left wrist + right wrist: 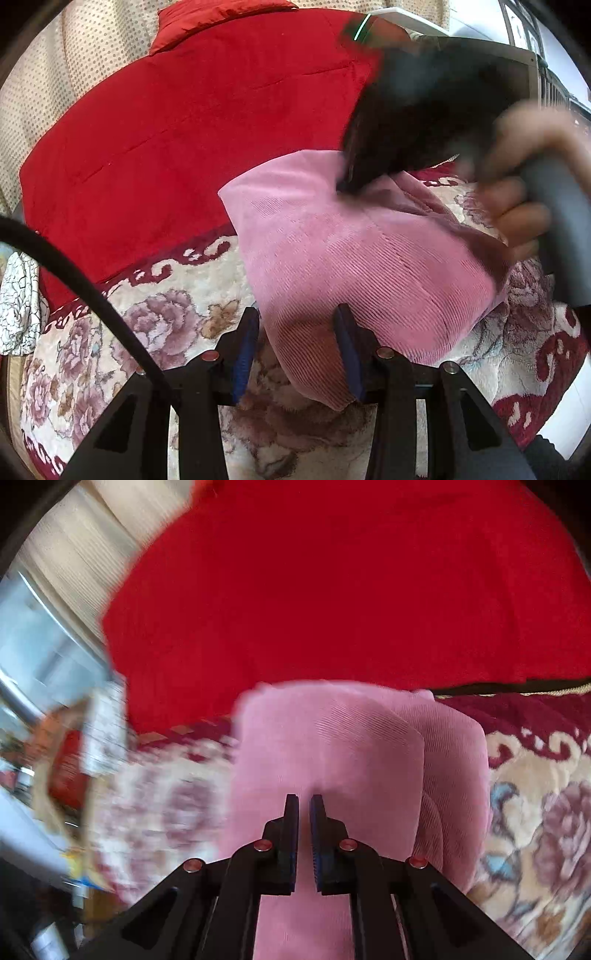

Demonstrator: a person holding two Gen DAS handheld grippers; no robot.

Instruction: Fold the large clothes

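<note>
Your folded pink corduroy garment [354,266] lies on the floral plush blanket [159,325], before the red cloth [166,140]. Your left gripper [299,332] clamps its near corner; your right gripper [304,805], slightly parted, holds nothing above it

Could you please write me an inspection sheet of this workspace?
Surface: floral blanket with dark red border.
Job's things: pink corduroy garment, folded over; red garment spread flat behind it.
Clutter: white patterned cloth at the left edge.
Grippers: left gripper part open with pink corner between its jaws, pressing unclear; right gripper slightly open, empty, above the pink garment.
Cables: black cable crossing left view.
Surroundings: dotted beige fabric; rest blurred.
</note>
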